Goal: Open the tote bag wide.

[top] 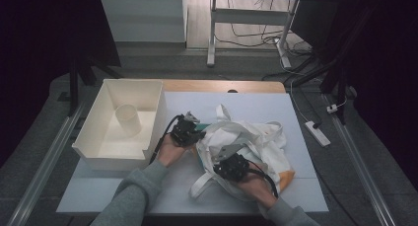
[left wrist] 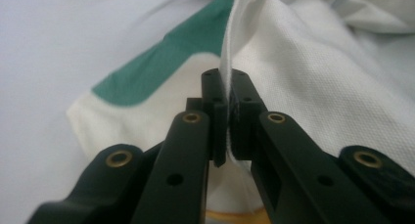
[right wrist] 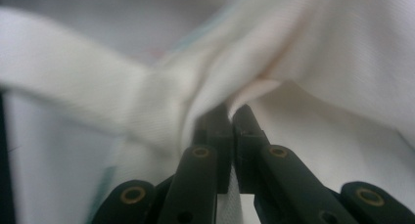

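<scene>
Both grippers are closed on cloth. From the left gripper view, the left gripper (left wrist: 228,114) has its jaws pressed together with a thin fold of the white tote bag (left wrist: 313,82) pinched between them, next to a green band (left wrist: 161,67) printed on the fabric. From the right gripper view, the right gripper (right wrist: 230,136) also has its jaws almost together, and an edge of the same white fabric sits between them, just where one handle strap (right wrist: 73,97) is sewn on; this picture is a little blurred.

Seen from the high view, the tote bag (top: 256,137) lies crumpled on the pale table mat (top: 296,107), right of the middle, with its straps loose. The left gripper (top: 194,132) holds the bag at its left edge, and the right gripper (top: 224,157) holds it at the near side. A white open bin (top: 98,142) stands at the left of the table, with a white cup (top: 128,118) inside it, apart from the bag.

I judge the work to be at an early stage: the bag is gripped at two points, but it is not yet spread flat or folded. Smoothing and arranging it are left to do.
</scene>
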The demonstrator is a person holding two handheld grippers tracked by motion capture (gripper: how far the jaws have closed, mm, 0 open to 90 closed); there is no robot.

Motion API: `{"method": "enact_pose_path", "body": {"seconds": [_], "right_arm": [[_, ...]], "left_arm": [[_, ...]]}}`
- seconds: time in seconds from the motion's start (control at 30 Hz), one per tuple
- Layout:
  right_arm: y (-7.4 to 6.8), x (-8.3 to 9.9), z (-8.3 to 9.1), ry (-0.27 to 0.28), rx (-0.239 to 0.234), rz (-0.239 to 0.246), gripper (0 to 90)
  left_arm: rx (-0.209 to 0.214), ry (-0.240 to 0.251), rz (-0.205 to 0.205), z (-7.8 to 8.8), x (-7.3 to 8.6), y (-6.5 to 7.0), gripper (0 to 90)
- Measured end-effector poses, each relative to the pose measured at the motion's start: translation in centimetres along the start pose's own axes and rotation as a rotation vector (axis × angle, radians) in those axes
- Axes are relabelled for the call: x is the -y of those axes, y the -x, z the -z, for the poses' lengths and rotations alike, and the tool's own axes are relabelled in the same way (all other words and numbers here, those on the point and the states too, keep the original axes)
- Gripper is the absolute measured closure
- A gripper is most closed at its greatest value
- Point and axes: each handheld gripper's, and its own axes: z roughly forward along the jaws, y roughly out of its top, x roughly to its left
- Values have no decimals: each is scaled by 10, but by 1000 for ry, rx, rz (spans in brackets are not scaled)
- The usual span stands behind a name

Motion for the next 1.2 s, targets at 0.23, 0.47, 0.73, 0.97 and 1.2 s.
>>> {"method": "enact_pose_path", "body": {"seconds": [0.23,0.47,0.73,0.97,1.2], "right_arm": [[-8,9,8,1,-100,0,882],[0,17,2,9,-159,-60,879],[0,19,2,29,-137,-64,876],[-4,21,3,47,-113,-58,873],[-12,19,4,37,-61,-14,874]], "left_arm": [[37,-39,-5,-4,3,1,861],[-9,-28,-32,5,1,8,728],[44,100,-113,46,-17,37,556],[76,-50,-151,12,-18,57,422],[45,-77,-169,-2,-14,51,750]]}}
